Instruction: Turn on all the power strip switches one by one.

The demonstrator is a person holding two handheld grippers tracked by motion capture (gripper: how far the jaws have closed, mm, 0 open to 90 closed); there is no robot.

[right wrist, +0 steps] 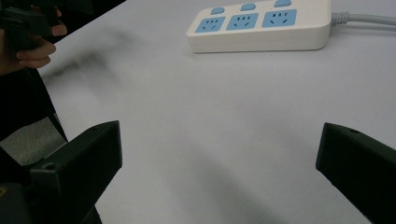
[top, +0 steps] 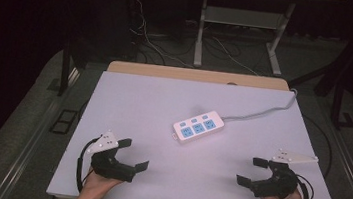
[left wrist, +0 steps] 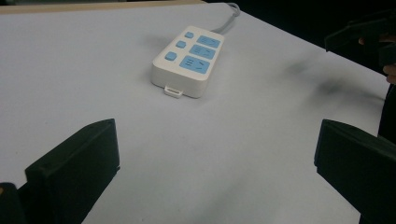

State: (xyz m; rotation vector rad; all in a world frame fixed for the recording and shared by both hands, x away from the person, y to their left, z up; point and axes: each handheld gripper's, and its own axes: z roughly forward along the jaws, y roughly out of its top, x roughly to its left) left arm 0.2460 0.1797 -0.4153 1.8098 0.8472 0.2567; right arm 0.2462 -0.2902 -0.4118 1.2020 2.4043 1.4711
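Note:
A white power strip [top: 198, 127] with three blue sockets and three blue switches lies near the middle of the pale table [top: 144, 96], its grey cable [top: 263, 112] running off to the far right edge. My left gripper [top: 132, 154] rests at the near left, open, nothing between its jaws. At the near right my right gripper [top: 252, 171] is open and empty as well. The left gripper view has the strip [left wrist: 189, 59] ahead beyond the wide jaws. In the right gripper view the strip [right wrist: 261, 25] lies at the top.
A wooden board edge [top: 197, 75] runs along the table's far side. Beyond it are a desk frame [top: 201, 27] and loose cables on the floor [top: 146, 40]. Bare table surface lies between both grippers and the strip.

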